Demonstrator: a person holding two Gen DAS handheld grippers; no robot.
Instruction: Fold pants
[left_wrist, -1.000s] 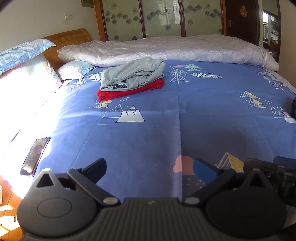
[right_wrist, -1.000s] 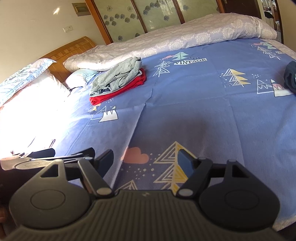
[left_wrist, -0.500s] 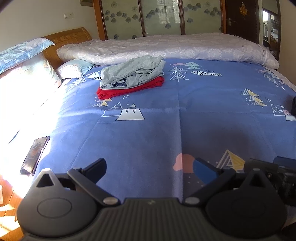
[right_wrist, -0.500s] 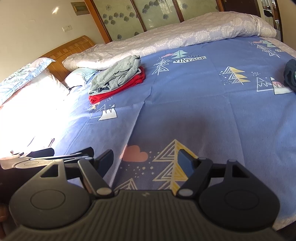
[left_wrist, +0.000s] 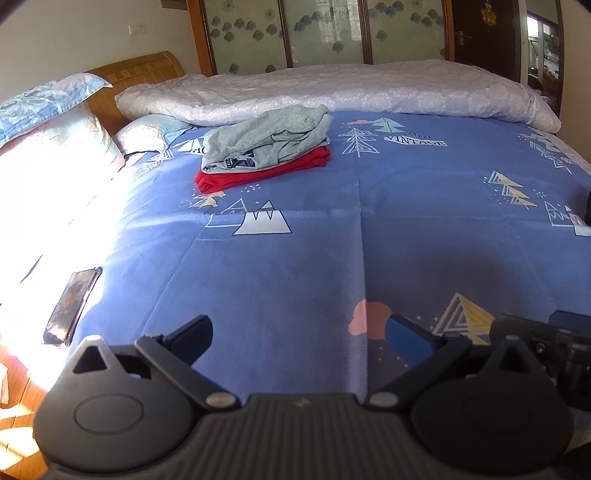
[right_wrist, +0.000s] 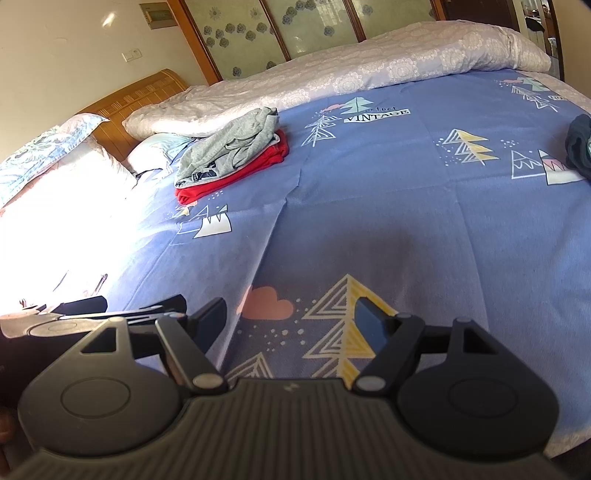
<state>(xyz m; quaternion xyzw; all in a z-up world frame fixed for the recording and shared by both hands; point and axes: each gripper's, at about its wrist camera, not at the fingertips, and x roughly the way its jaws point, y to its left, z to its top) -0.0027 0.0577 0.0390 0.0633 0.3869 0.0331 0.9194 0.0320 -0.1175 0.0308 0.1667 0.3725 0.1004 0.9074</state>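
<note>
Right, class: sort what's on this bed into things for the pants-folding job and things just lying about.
For the job:
left tool, open
right tool, open
dark garment at the bed's right edge, possibly the pants
grey garment stacked on red garment

Lying about:
phone
white quilt
pillows

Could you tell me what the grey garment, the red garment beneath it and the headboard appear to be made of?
Grey garment: soft matte knit, probably cotton jersey, judging by its limp creases. Red garment: similar matte fabric, neatly folded. Headboard: apparently orange-brown wood with a woven-looking panel.
</note>
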